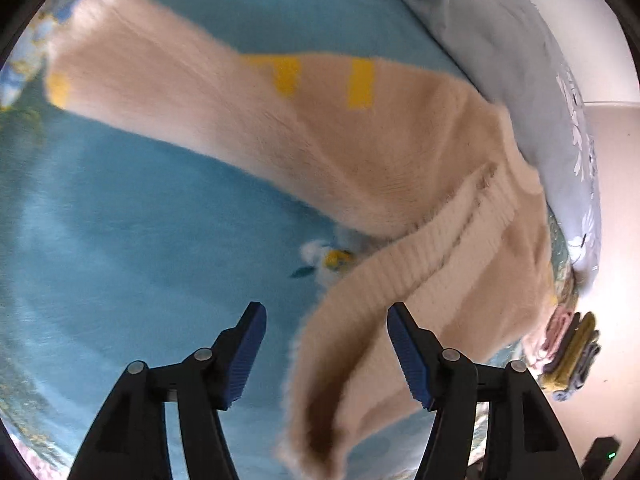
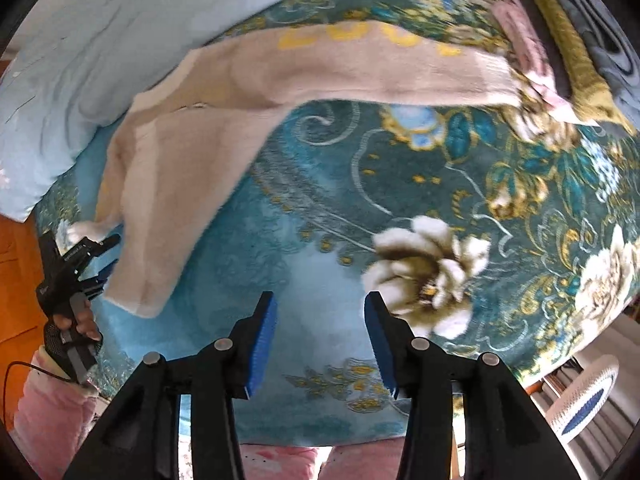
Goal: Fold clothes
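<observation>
A fuzzy beige sweater (image 1: pixel 360 148) with yellow marks lies spread on the blue floral bedspread (image 1: pixel 120 220). One sleeve with a ribbed cuff (image 1: pixel 340 360) runs down between the jaws of my left gripper (image 1: pixel 326 314), which is open around it without pinching. In the right wrist view the sweater (image 2: pixel 248 92) stretches across the upper left, and the left gripper (image 2: pixel 86 256) shows at its sleeve end. My right gripper (image 2: pixel 320 306) is open and empty above bare bedspread (image 2: pixel 320 240), apart from the sweater.
A light blue quilt (image 1: pixel 500 40) lies bunched along the far side of the bed. A stack of folded clothes (image 2: pixel 560 48) sits near the bed's far corner. A white and blue round stool (image 2: pixel 584 400) stands beside the bed.
</observation>
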`<action>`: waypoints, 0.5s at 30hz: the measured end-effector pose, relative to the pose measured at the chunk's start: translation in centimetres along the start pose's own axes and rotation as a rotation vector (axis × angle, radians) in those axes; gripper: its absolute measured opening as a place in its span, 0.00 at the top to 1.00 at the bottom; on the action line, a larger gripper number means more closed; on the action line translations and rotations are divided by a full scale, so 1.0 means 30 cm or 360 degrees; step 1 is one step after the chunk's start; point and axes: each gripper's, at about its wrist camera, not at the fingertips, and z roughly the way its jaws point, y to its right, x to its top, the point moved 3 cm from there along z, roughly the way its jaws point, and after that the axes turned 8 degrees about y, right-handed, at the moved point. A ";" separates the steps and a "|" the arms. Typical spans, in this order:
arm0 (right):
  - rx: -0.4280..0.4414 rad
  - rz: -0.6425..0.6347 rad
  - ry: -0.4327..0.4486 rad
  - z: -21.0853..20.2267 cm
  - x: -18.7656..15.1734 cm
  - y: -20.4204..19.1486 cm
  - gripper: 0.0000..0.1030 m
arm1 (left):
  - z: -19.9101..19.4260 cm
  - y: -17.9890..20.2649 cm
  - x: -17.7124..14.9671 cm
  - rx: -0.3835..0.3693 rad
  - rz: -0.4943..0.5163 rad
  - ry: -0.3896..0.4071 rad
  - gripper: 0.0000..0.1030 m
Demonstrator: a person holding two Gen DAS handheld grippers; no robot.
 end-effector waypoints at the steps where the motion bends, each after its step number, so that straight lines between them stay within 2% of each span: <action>1: -0.0009 0.0017 -0.0006 0.003 0.000 0.010 0.55 | 0.028 0.004 0.017 0.0005 -0.0002 -0.0016 0.38; 3: -0.0027 0.0052 -0.0019 0.010 0.001 0.029 0.55 | 0.040 0.020 0.022 -0.0012 0.0031 -0.0011 0.59; 4: -0.0025 0.0066 -0.0020 0.011 0.003 0.029 0.55 | 0.037 0.026 0.019 -0.0005 0.0055 -0.0011 0.87; 5: -0.0017 0.0065 -0.0019 0.011 0.005 0.021 0.55 | 0.033 0.033 0.016 0.0009 0.0081 -0.0011 0.96; 8: 0.0012 0.0033 -0.0010 0.012 0.009 -0.016 0.55 | -0.028 0.071 -0.001 -0.0079 0.0188 0.0044 0.97; 11: 0.0054 -0.0028 0.0005 0.009 0.006 -0.068 0.55 | -0.125 0.126 -0.037 -0.0219 0.0317 0.0107 0.97; 15: 0.0104 -0.0054 0.0015 0.000 -0.020 -0.103 0.55 | -0.249 0.227 -0.141 -0.0380 0.0550 0.0132 0.97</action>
